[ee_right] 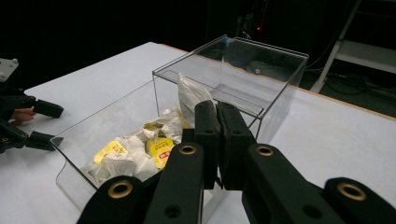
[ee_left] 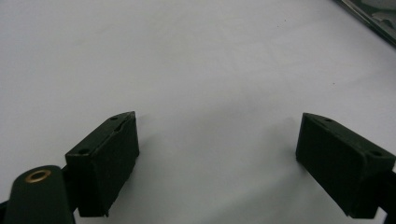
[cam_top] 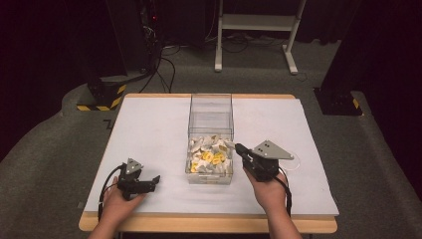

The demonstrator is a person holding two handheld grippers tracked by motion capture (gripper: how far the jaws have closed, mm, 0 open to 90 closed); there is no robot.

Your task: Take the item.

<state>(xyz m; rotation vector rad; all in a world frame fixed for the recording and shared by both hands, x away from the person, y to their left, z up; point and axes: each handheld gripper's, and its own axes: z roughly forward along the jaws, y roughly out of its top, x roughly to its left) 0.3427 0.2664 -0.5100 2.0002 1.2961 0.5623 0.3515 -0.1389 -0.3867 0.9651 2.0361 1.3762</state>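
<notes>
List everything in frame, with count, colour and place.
table: one, white top with a wood edge, centre.
clear box: one, transparent, two compartments, mid-table.
packets: a pile, count unclear, white and yellow, in the near compartment.
white packet: one, pinched by the right tool above the box's near compartment.
white frame: one, on the floor beyond the table.
left tool: black, jaws apart, low over the bare table, near left.
right tool: black, at the box's right rim.
hands: two, near edge.

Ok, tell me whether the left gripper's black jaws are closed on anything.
No, the left gripper has its jaws wide apart over bare white table.
</notes>
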